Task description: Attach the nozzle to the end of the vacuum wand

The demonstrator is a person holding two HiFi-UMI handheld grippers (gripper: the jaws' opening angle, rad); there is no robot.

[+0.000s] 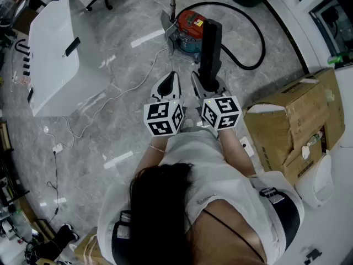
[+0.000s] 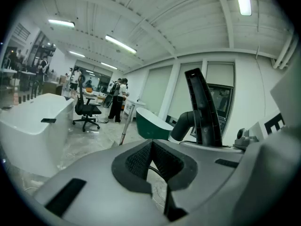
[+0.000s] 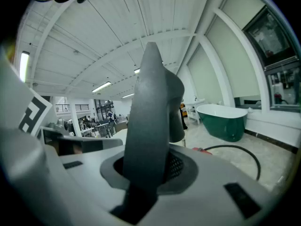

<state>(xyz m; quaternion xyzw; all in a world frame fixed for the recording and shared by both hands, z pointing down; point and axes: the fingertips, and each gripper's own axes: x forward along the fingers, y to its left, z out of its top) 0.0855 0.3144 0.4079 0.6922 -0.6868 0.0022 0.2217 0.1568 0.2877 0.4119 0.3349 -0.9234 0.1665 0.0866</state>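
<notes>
the left tongs [image 1: 171,80] are shut tight, their pads [image 2: 140,160] pressed together with nothing between them. they hang over the marble floor [image 1: 127,76], just left of the right tongs [image 1: 208,87]. the right tongs stand narrow, clamped on the lower end of the black nozzle [image 1: 210,46]. in the right gripper view the nozzle fills the gap between the jaws and rises upright past them. both sets of tongs sit side by side in front of the person [image 1: 187,203].

far left on the floor stands a white tub [image 1: 55,65] with a small dark object on its top. the left gripper view shows a black chair [image 2: 87,108] beyond it. the wand [image 1: 172,1], a thin metal tube, stands beside the red and blue vacuum [image 1: 187,26]. it is left of the nozzle and apart from it, its end bare. a black hose [image 1: 263,40] loops from the vacuum out to the right. right of the person sits an open cardboard box [image 1: 292,120]. a green tub [image 3: 225,119] stands farther off by the wall.
</notes>
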